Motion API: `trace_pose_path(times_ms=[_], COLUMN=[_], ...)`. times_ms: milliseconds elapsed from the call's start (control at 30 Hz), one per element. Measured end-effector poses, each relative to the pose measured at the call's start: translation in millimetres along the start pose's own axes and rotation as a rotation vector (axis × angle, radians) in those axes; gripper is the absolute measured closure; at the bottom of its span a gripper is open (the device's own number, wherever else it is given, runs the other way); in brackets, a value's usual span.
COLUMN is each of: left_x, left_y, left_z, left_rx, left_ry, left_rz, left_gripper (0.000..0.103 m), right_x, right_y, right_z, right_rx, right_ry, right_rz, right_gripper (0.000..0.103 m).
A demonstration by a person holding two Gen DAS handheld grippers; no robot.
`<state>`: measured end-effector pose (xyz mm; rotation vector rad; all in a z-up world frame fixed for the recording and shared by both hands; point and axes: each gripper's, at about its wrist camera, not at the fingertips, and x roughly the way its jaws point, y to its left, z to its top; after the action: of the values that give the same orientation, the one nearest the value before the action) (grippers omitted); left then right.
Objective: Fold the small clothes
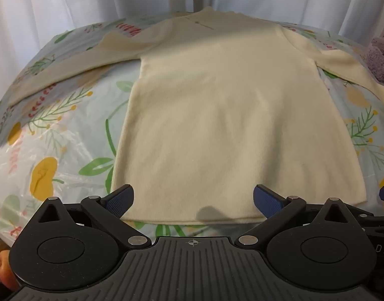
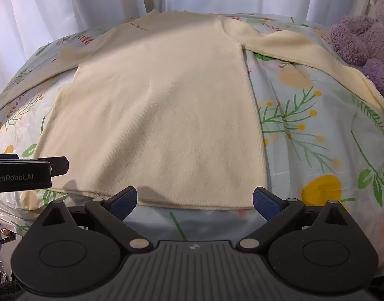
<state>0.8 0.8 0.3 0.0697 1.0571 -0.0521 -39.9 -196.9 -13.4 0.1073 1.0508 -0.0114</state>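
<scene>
While the cream sweater (image 1: 217, 115) lies unfolded across the bed (image 1: 66, 135), sleeves spread, left gripper (image 1: 193, 202) and right gripper (image 2: 194, 200) gape empty by its near hem.

One sweater (image 1: 229, 115), one teddy bear (image 2: 365, 37), two tongs (image 1: 193, 202)

— Where is there room to pass?

— The near hem of the sweater (image 2: 151, 115) lies flat on the flowered cloth (image 2: 317, 150), with open cloth on both sides of its body.

— What blocks the way?

— A purple teddy bear (image 2: 362, 37) sits far right, touching the right sleeve's end. White curtains (image 2: 66, 7) close off the far edge. The left gripper (image 1: 193, 200) hovers just beside the near left corner of the hem.
</scene>
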Motion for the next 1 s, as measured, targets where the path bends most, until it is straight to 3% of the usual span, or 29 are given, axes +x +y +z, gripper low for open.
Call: trace_pose_path(times_ms=[1000], left_x=[1.9], left_y=[-12.7], left_z=[0.7], left_rx=[0.03], left_ry=[0.001], left_rz=[0.017], left_gripper=[0.0], right_x=[-5.9], right_y=[-2.9], right_z=[3.4], right_rx=[0.01], right_ry=[-0.006], right_rz=[-0.01], right_gripper=[0.004])
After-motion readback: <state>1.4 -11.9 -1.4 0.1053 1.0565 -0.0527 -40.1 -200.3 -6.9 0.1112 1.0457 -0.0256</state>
